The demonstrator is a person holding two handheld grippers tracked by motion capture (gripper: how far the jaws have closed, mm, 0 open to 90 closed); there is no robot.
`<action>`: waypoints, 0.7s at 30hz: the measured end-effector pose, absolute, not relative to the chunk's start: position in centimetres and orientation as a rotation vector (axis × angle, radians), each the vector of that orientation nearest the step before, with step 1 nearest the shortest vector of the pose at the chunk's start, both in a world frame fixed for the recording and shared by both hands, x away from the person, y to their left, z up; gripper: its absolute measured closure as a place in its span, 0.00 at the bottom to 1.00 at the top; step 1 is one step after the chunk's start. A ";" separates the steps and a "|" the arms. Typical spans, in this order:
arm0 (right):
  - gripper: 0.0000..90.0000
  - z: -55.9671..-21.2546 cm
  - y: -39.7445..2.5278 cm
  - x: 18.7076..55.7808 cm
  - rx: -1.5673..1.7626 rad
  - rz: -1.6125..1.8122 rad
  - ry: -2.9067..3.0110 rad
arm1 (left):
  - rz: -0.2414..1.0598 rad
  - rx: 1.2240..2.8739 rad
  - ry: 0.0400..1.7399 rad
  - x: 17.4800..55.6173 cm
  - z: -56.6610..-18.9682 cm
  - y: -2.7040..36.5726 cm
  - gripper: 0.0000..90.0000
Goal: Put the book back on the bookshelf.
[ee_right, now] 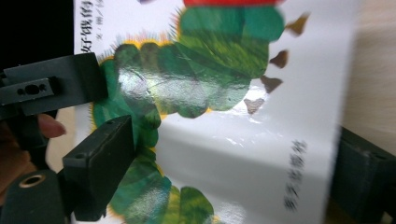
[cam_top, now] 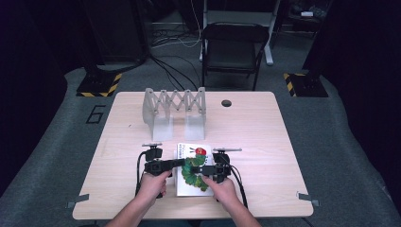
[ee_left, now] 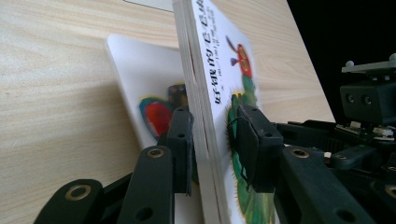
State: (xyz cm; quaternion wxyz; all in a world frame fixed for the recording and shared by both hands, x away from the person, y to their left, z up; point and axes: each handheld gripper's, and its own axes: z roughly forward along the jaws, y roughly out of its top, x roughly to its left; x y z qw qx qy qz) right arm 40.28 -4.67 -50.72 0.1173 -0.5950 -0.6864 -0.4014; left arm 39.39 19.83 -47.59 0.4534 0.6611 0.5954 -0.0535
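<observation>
Item: white picture book with a green caterpillar on its cover (cam_top: 191, 171), located at the near middle of the pale wooden table (cam_top: 265, 137), tilted up off a second white illustrated book (ee_left: 144, 88) lying flat beneath it. Left gripper (ee_left: 212, 144): jaws closed on the lifted book's edge, one pad under, one on the cover. Right gripper (ee_right: 233, 158): jaws set across the cover from edge to edge, apparently clamping it. Also on the table, farther back: a white accordion-style folding rack (cam_top: 175, 111), standing upright, well apart from the books.
</observation>
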 end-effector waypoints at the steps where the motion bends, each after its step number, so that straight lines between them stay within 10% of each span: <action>1: 0.14 -50.7 -4.7 40.3 -1.741 -1.175 -2.009 | -0.132 1.632 1.470 39.4 -47.6 19.8 0.75; 21: 0.16 -49.4 -5.9 36.1 -1.596 -1.312 -2.423 | -0.024 1.758 1.521 39.8 -45.7 17.6 0.74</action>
